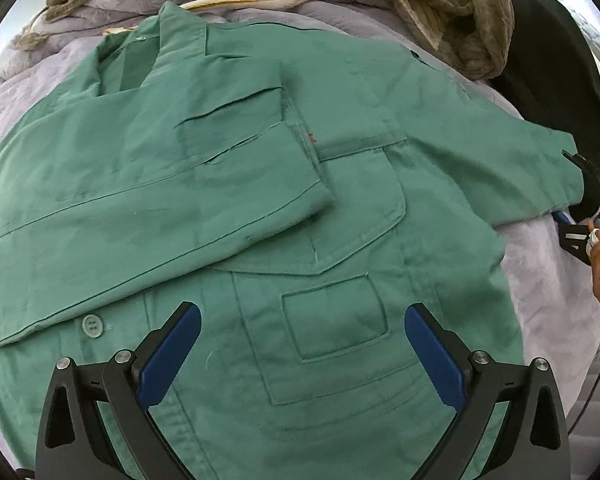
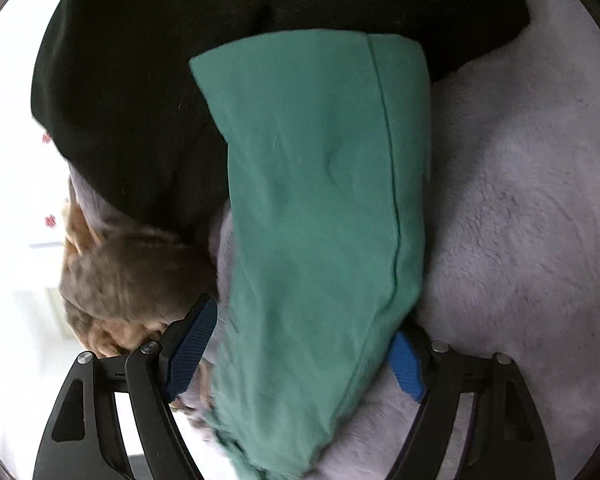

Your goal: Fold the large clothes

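Lying across the centre of the left wrist view, the green jacket (image 1: pixel 260 200) is spread on a lilac blanket (image 1: pixel 540 280), one sleeve folded over its chest. The left tool (image 1: pixel 302 350) hovers above it, jaws wide and empty. In the right wrist view, the right tool (image 2: pixel 302 350) straddles the other sleeve (image 2: pixel 320 220); pads not pressing.

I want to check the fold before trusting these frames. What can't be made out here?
- Right wrist view: whether the right gripper pinches the sleeve; cloth covers the pads, blurred.
- Left wrist view: jacket hem, cut off behind the left gripper.
- Black cloth: shapeless, cropped.
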Available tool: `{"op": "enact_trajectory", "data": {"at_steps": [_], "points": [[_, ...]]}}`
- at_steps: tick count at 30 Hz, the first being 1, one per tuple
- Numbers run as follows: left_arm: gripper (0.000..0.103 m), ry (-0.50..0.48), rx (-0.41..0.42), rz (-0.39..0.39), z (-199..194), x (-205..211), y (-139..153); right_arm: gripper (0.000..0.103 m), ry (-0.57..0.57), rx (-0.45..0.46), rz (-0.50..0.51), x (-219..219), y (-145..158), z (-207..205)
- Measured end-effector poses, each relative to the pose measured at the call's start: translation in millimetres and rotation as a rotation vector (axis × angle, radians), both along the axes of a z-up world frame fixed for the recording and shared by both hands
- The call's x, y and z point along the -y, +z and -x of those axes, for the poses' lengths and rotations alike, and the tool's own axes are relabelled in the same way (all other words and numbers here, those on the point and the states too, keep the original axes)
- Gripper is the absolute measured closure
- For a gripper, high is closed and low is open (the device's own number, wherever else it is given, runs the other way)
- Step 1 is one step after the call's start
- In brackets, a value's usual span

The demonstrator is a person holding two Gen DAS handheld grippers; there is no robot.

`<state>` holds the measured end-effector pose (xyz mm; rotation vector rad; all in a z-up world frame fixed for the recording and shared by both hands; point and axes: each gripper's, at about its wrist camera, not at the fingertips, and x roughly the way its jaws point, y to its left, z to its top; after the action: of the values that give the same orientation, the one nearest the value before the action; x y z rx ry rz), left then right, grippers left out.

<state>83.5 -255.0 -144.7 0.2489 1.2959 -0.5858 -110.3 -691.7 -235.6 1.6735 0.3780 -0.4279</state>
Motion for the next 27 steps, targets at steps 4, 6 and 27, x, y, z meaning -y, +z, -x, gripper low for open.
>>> {"op": "enact_trajectory", "data": {"at_steps": [4, 6, 27], "points": [[0.001, 0.011, 0.012, 0.008, -6.1, 3.4, 1.3, 0.099, 0.012, 0.054, -0.017, -1.1, 2.9, -2.6], [0.001, 0.012, 0.006, 0.026, -11.3, 1.5, 5.7, 0.099, 0.044, 0.109, 0.020, -5.2, 17.1, -7.8], [0.001, 0.270, 0.114, 0.035, -71.1, -144.5, 25.7, 0.096, 1.077, 0.091, 0.619, -374.9, 138.2, -241.7]]}}
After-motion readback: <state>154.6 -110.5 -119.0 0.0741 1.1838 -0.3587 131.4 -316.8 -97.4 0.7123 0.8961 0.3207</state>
